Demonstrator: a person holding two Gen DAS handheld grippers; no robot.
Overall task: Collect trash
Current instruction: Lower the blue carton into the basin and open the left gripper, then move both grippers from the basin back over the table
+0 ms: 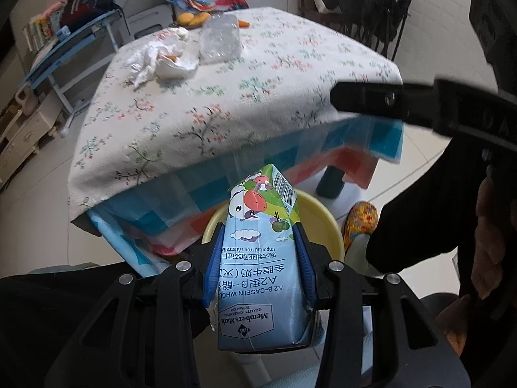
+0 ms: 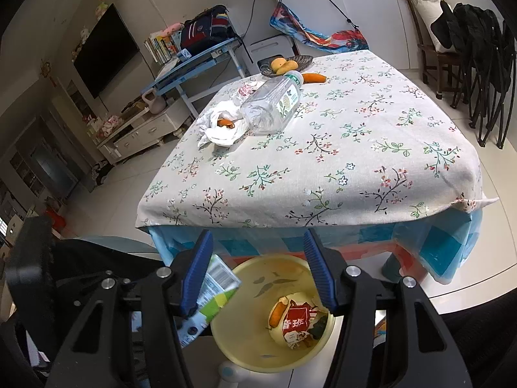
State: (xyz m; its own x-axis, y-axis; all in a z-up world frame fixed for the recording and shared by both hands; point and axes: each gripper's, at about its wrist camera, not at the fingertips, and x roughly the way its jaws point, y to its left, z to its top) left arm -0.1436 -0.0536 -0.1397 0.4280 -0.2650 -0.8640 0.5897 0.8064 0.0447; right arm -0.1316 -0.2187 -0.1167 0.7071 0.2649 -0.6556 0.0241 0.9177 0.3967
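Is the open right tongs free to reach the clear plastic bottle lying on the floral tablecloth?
Probably yes: the right tongs hold nothing, and bare cloth lies before the clear plastic bottle.

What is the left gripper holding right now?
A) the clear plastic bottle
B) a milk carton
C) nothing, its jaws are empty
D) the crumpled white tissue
B: in the left wrist view the left gripper is shut on the milk carton with its blue pads pressed to both sides, held above the yellow bin, while the clear plastic bottle lies on the table.
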